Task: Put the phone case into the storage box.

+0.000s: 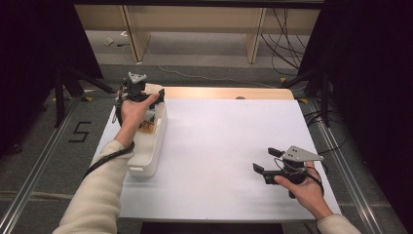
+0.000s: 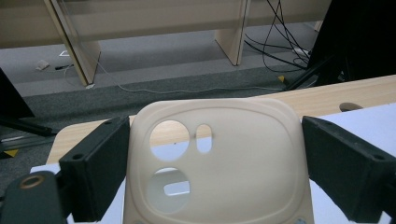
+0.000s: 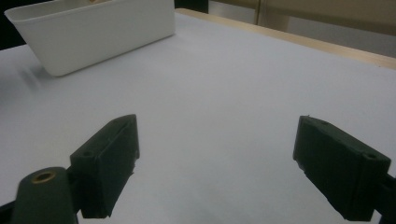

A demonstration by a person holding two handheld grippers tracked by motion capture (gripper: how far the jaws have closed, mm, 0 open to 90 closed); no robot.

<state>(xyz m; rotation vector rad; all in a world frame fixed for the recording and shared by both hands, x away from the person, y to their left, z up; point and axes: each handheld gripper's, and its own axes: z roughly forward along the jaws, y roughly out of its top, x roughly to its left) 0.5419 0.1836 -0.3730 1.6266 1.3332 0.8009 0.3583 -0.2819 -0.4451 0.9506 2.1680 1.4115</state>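
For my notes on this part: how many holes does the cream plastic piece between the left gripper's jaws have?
3 open holes in the cream plastic piece: a round one at upper left, a small oval beside it, and a slot lower down inside a round sunken area. The bottom edge is cut off, so more may be hidden.

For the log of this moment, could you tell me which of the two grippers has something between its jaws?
The left gripper, over the white bin: a cream plastic plate with cut-out holes sits between its jaws. The right gripper hangs open over bare white tabletop.
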